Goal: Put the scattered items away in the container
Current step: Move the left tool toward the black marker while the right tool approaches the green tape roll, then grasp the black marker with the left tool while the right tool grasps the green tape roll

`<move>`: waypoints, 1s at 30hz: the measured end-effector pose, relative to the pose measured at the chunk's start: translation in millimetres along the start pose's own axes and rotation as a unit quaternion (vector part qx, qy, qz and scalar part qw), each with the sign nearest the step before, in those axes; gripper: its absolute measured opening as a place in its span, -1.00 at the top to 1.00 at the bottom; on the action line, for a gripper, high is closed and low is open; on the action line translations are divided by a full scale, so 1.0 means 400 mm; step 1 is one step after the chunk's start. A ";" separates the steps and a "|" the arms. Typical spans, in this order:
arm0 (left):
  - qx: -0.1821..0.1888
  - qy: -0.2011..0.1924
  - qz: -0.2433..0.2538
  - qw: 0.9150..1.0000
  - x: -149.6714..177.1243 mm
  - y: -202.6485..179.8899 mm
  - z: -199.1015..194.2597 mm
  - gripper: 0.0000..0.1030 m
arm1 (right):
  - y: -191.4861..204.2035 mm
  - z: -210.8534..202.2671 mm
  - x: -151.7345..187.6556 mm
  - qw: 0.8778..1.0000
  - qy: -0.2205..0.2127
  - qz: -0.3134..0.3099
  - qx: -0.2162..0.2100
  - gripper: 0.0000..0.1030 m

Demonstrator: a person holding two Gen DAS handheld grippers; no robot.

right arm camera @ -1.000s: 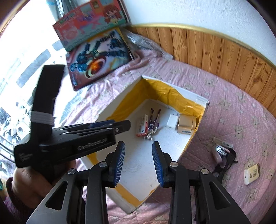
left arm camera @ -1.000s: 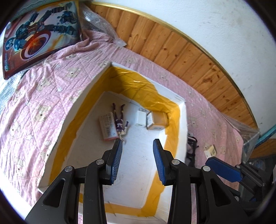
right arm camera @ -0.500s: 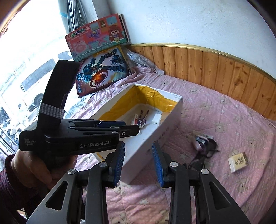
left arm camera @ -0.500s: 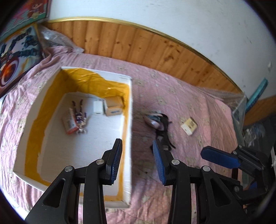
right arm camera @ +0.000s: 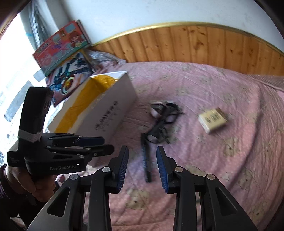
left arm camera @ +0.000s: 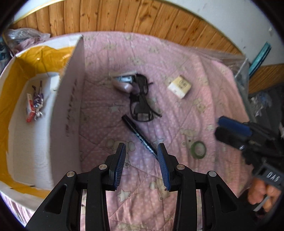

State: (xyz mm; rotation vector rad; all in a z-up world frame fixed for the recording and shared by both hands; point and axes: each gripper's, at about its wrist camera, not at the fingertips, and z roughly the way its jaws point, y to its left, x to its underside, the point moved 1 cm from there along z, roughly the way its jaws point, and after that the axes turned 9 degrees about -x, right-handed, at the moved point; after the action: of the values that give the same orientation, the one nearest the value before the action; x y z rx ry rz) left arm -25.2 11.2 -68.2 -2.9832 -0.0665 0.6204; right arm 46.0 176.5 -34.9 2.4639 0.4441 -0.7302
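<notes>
Your left claw (left arm camera: pixel 141 151) stands with its blue-padded jaws apart and nothing between them; it hovers above the pink quilt (left arm camera: pixel 177 177) and touches none of the items. In its own view the near end of the black pen (left arm camera: pixel 140 136) slips behind the right pad, but whether pad and pen touch cannot be told. Your right claw (right arm camera: pixel 142 156) is likewise spread wide and empty, held over the same pen (right arm camera: pixel 147 160), which lies flat on the quilt (right arm camera: pixel 230 160) and runs away from you between the two pads' lines of sight, not gripped.

Just beyond the far end of the pen lie black-framed glasses (left arm camera: pixel 141 108), their arms folded loosely, and touching their far side is a small pinkish-grey case or device (left arm camera: pixel 124 80), too blurred to name surely. To the right of those, apart from them, sits a small cream box (left arm camera: pixel 180 86) with printed lettering. Nearer your right hand, a green tape ring (left arm camera: pixel 198 148) lies flat on the quilt.

To the left stands the white cardboard box (left arm camera: pixel 67 110) lined with yellow tape, open at the top. Inside on its floor rest a red-and-white packet (left arm camera: pixel 30 110) and a small purple figure (left arm camera: pixel 38 99) side by side. Past the bed runs the wooden wall panelling (left arm camera: pixel 124 16).
</notes>
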 end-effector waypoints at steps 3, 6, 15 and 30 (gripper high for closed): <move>-0.010 0.013 -0.001 1.000 0.011 -0.023 0.056 0.24 | -0.062 0.014 0.021 0.999 0.022 0.017 0.034 0.33; -0.017 0.020 -0.009 1.000 0.023 -0.037 0.106 0.24 | -0.116 0.028 0.052 0.997 0.048 0.030 0.059 0.26; -0.054 0.025 -0.022 0.998 0.038 -0.082 0.211 0.12 | -0.161 0.099 0.144 0.984 0.130 -0.024 0.115 -0.20; -0.062 -0.029 0.020 0.997 0.051 -0.069 0.195 0.73 | -0.181 0.167 0.198 0.975 0.176 -0.070 0.119 0.05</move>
State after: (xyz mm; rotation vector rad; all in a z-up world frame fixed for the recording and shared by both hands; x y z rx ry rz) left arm -38.1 46.5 -144.7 -3.0920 -0.0503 0.7331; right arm 50.3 209.3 -157.1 2.8233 0.7044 -0.4158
